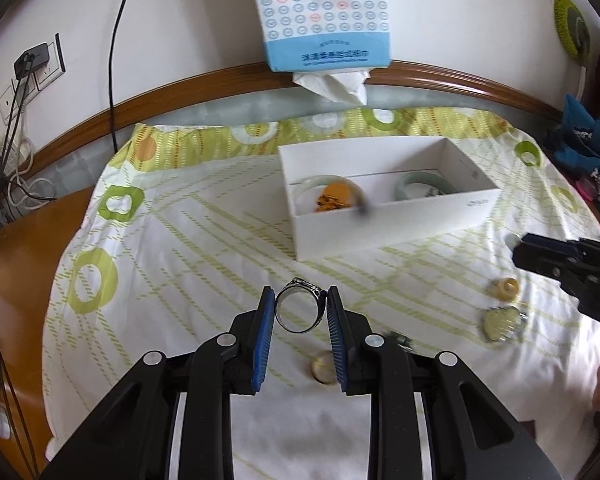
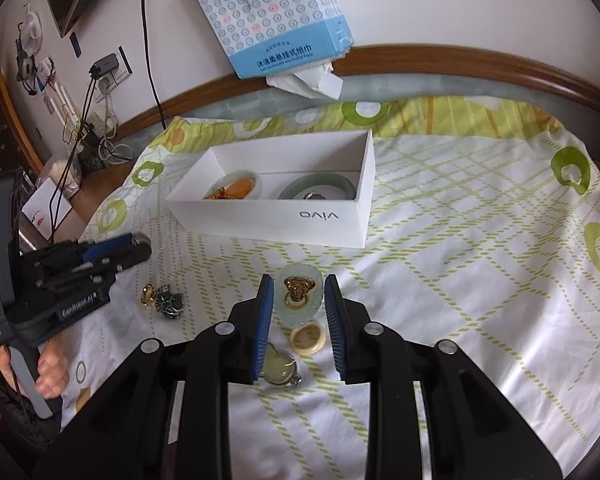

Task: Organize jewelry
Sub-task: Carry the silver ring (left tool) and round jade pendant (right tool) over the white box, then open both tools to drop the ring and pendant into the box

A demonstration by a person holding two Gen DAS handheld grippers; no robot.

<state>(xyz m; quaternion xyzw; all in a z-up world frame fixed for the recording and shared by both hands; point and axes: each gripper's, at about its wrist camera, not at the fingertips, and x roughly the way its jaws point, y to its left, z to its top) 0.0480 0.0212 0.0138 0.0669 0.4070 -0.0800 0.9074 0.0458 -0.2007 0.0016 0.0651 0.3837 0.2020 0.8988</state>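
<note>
Left hand-held gripper [image 1: 301, 309] clamping one silver ring [image 1: 300, 305], two bangles [image 1: 422, 188] boxed

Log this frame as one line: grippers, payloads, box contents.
left gripper: shut on silver ring | right gripper: shut on pale pendant | white box: two bangles, orange piece | cloth: loose pieces remain
</note>
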